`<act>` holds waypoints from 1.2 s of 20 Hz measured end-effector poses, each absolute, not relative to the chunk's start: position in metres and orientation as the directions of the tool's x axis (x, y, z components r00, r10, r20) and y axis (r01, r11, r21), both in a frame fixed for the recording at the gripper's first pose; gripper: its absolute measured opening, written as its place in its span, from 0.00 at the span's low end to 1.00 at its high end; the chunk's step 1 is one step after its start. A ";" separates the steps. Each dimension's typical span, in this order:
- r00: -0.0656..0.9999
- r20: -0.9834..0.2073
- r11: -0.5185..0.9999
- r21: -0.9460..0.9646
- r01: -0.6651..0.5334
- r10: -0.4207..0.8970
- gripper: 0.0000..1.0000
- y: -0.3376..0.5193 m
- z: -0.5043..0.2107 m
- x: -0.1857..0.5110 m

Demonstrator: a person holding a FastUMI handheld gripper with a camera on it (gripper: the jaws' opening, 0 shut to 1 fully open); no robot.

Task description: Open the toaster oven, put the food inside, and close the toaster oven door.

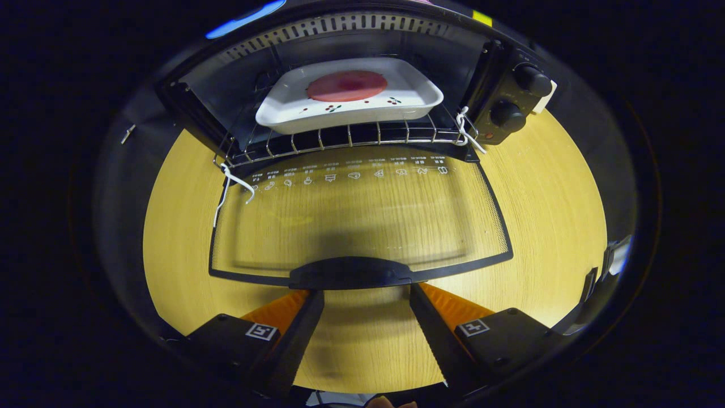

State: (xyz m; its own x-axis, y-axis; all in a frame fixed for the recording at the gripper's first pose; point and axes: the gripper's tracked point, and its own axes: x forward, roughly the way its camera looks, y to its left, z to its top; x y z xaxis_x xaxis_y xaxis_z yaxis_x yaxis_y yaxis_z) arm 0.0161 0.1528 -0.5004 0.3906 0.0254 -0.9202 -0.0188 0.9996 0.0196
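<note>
My gripper [367, 292] hangs spread and empty just short of the door handle [351, 273], the food [346, 85] already in its dish [348, 96] on the oven rack [351, 139], so I should lift the handle squarely.

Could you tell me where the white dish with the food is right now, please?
In the gripper view, the white dish sits on the wire rack inside the open toaster oven, beyond the lowered glass door; the open tool hovers at the door's handle.

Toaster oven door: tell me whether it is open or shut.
Open. The toaster oven door lies folded down flat over the table, handle just ahead of the open jaws; the dish sits inside on the rack.
</note>
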 end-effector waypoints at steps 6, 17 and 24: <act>0.479 -0.878 0.998 -0.017 -0.064 0.016 0.99 0.151 -0.483 0.015; 0.629 -0.775 0.994 -0.003 -0.108 0.066 0.99 0.151 -0.428 0.016; 0.688 -0.722 0.992 -0.006 -0.122 0.080 1.00 0.151 -0.397 0.028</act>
State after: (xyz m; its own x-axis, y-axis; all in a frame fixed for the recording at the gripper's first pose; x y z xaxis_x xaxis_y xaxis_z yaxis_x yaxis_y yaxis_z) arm 0.0285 0.1511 -0.3969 0.6877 0.0802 -0.7215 -0.1223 0.9925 -0.0062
